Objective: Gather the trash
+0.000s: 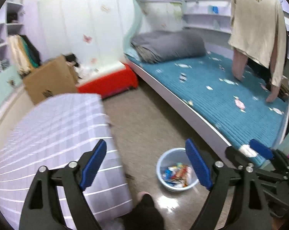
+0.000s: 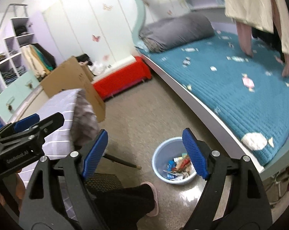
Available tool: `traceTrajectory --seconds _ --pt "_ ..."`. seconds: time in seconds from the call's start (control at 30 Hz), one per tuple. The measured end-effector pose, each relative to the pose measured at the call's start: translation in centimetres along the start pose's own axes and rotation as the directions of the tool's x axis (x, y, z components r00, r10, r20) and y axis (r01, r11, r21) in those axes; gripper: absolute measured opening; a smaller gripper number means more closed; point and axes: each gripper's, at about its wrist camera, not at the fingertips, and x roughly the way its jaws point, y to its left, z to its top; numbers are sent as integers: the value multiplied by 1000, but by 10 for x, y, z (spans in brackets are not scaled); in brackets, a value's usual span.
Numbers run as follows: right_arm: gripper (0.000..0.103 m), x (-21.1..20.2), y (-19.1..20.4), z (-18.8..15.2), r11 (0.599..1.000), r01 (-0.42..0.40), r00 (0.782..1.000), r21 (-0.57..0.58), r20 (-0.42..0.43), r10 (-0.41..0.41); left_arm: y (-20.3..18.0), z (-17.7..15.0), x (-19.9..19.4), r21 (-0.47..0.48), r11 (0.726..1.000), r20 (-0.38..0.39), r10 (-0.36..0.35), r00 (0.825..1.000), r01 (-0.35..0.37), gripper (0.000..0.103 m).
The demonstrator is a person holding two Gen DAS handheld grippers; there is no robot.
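Observation:
A pale blue plastic basin stands on the floor between the table and the bed, with several colourful wrappers lying in it. My left gripper hangs well above the floor, open, with nothing between its blue pads; the basin shows just inside its right finger. My right gripper is also open and empty, high above the basin. In the left wrist view the right gripper shows at the right edge. In the right wrist view the left gripper shows at the left.
A table with a lilac checked cloth stands on the left. A bed with a teal quilt and a grey rolled duvet runs along the right. A cardboard box and a red box sit behind. The person's leg and slipper are below.

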Motion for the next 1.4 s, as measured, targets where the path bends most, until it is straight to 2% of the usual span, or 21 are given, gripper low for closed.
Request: traceTrajectory --seconds 0.17,0.27,0.33,0.43,0.53,0.7,0.8,0.9,1.0,1.27,1.4 --pt "82 -52 38 8 996 -47 995 -74 83 53 33 0 -72 -70 996 122 55 991 -47 89" --pt "85 -80 54 11 992 -60 989 -111 128 74 48 -2 -110 -99 994 171 67 983 -51 93" --pt "87 -101 64 11 989 -65 983 -133 161 86 55 -3 -138 -117 989 216 110 970 -86 93" --pt "89 -130 75 8 986 -48 970 -163 229 85 62 -7 -173 -143 976 288 200 937 -165 95" --pt "91 -155 82 6 982 -27 954 -187 290 82 65 -18 -203 -165 972 336 217 917 -170 98" --pt "93 -179 90 -1 974 16 932 -228 355 68 62 -24 -224 -145 969 369 240 898 -199 98" --pt "93 -185 91 -5 971 24 921 -240 382 71 64 -27 -233 -143 973 375 224 900 -183 98" --pt "94 -185 89 -8 970 17 920 -244 384 80 65 -30 -237 -150 971 377 228 898 -183 98" --pt "94 -184 93 -11 967 16 922 -254 378 84 66 -30 -238 -157 972 377 223 899 -175 98" --pt "94 -180 92 -17 965 22 926 -262 368 79 65 -31 -230 -153 978 352 191 916 -145 98" --pt "94 -179 92 -17 965 22 927 -260 368 78 65 -33 -228 -149 976 353 201 914 -157 98"
